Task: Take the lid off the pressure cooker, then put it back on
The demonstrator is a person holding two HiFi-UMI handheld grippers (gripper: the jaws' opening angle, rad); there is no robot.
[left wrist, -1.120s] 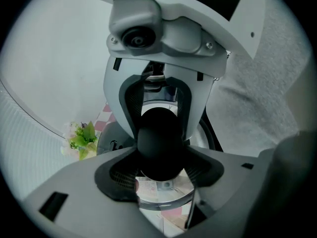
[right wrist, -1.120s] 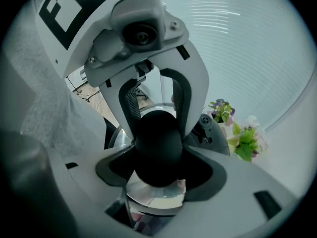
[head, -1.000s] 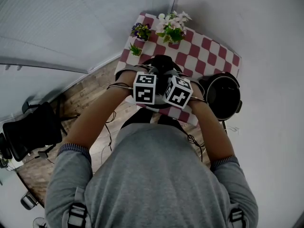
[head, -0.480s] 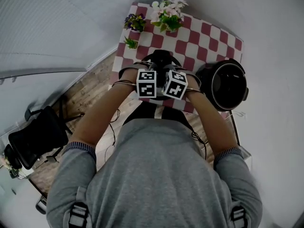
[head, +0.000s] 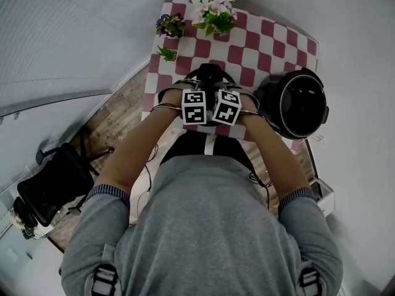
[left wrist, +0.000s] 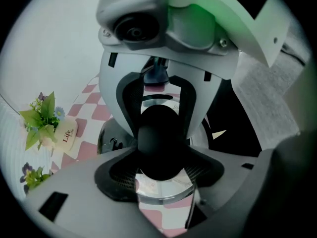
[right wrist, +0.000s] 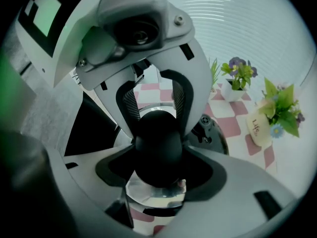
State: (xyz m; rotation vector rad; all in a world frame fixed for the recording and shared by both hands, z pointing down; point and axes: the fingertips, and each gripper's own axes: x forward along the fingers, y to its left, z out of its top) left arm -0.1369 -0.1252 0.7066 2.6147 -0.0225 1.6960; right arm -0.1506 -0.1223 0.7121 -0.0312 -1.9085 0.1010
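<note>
1. Your left claw (left wrist: pixel 159 158) and your right claw (right wrist: pixel 159 158) are both clamped on the lid's black knob (left wrist: pixel 157 133). They grip it from opposite sides and face each other, with the marker cubes nearly touching in the head view.
2. The lid (head: pixel 210 78) is off the pot. It hangs under your claws over the near edge of the tabletop (head: pixel 271 42), which has a red-and-white check cloth. Check squares show past the lid's edge in both gripper views. I cannot tell whether the lid already rests on the cloth or is just above it.
3. The open pressure cooker pot (head: pixel 271 100) stands just beside the lid on your right. That is the relation that matters: the refit is a sideways carry to the right, and your right hand is the nearer one.
4. The lid is round, so it has no long axis to line up. You only need to centre it over the rim and keep it level.
5. The lid shows a dark outer ring, a bright steel face (left wrist: pixel 161 191) that mirrors the pink checks, and a smooth, rounded knob. My guess is that the knob could slip if either claw loosens.
6. The potted flowers (head: pixel 213 12) stand at the far edge, well apart from your path.
</note>
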